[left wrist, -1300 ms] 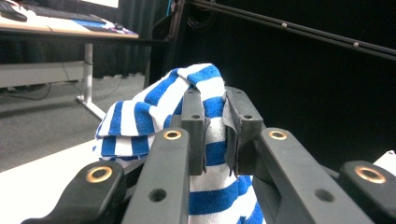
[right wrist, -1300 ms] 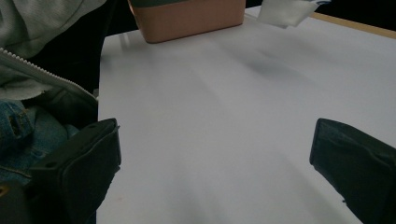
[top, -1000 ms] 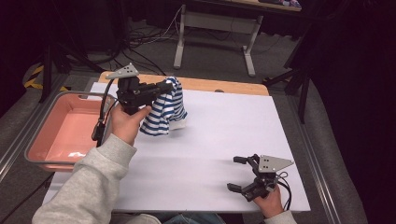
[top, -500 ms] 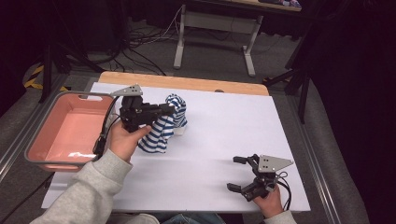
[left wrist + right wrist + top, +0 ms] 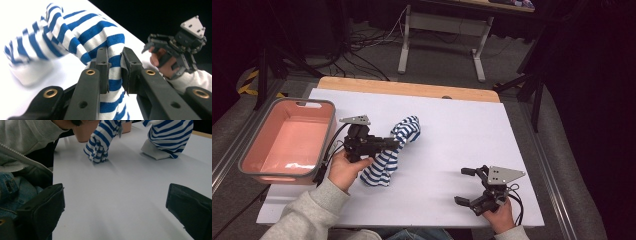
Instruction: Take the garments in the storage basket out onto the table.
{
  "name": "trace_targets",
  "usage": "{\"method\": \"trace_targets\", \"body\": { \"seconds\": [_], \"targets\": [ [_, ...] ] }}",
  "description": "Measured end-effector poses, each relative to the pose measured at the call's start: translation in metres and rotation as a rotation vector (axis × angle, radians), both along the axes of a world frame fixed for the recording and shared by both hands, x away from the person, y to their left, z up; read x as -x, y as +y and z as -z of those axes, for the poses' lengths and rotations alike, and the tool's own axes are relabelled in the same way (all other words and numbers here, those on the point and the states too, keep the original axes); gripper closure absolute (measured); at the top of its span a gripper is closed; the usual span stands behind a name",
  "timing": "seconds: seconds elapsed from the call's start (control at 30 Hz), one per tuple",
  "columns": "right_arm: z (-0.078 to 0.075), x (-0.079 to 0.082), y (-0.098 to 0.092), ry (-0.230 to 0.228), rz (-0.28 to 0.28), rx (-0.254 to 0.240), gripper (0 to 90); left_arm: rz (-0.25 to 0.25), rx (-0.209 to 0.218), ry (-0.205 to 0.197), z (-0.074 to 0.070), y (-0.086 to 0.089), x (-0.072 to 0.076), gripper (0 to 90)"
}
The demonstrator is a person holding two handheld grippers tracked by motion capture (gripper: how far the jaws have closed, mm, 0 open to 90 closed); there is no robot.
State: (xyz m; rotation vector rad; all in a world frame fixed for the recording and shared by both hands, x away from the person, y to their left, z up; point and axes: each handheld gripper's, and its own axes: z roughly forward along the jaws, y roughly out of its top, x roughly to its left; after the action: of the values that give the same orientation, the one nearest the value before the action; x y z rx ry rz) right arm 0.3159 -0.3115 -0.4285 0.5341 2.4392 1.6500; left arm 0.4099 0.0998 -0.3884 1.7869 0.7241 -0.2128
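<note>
The left gripper (image 5: 398,143), left of centre in the high view, is clamped on a fold of the blue-and-white striped cloth garment (image 5: 391,155); in the left gripper view its black jaws pinch the fabric between them. The garment hangs from that pinch, with both ends touching the white table sheet (image 5: 452,120) — one bunched near the lower left, the other arching toward the middle of the frame. My reading is that the garment is being set down on the sheet for spreading; the next move likely calls for a second grip on a free edge. The right gripper (image 5: 471,186), lower right and well apart from the cloth, has its jaws wide and empty. The pink plastic bin with a grey rim (image 5: 328,111) sits at the left edge, just beside the left hand — nothing lies between the right gripper and the cloth.
</note>
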Motion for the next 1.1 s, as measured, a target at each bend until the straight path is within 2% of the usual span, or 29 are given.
{"method": "trace_targets", "body": {
  "seconds": [0.1,0.3,0.43,0.53,0.6,0.7,0.8,0.87,0.93,1.03,1.1],
  "targets": [
    [0.0,0.0,0.0,0.001,-0.001,0.0,2.6,0.033,0.008,0.05,0.008,-0.003,0.003,76.7],
    [0.0,0.0,0.0,-0.003,0.0,0.002,2.6,0.102,-0.058,0.098,0.017,-0.012,0.009,75.1],
    [0.0,0.0,0.0,0.0,0.0,0.001,2.6,0.131,-0.072,0.111,0.021,-0.014,0.011,68.4],
    [0.0,0.0,0.0,-0.002,-0.001,0.002,2.6,0.146,-0.061,0.116,0.021,-0.011,0.011,54.9],
    [0.0,0.0,0.0,-0.002,0.001,0.003,2.6,0.134,-0.054,0.096,0.019,-0.008,0.011,47.2],
    [0.0,-0.001,0.001,-0.001,0.006,0.003,2.3,0.095,-0.068,0.032,0.015,-0.002,0.011,38.2],
    [0.001,-0.002,0.001,0.0,0.013,0.003,0.8,0.073,-0.06,0.002,0.014,0.002,0.009,32.1],
    [0.001,-0.005,0.002,0.01,0.016,0.0,0.0,0.056,-0.086,-0.035,0.014,0.005,0.006,22.0],
    [0.0,-0.008,0.003,0.003,0.029,0.002,0.0,0.045,-0.103,-0.043,0.013,0.008,0.005,20.6],
    [-0.004,-0.012,0.003,-0.001,0.073,0.002,0.7,0.004,-0.128,-0.092,0.011,0.013,0.005,15.2],
    [-0.006,-0.016,0.004,0.011,0.106,0.004,2.7,-0.007,-0.128,-0.12,0.01,0.017,0.005,13.4]
  ]
}}
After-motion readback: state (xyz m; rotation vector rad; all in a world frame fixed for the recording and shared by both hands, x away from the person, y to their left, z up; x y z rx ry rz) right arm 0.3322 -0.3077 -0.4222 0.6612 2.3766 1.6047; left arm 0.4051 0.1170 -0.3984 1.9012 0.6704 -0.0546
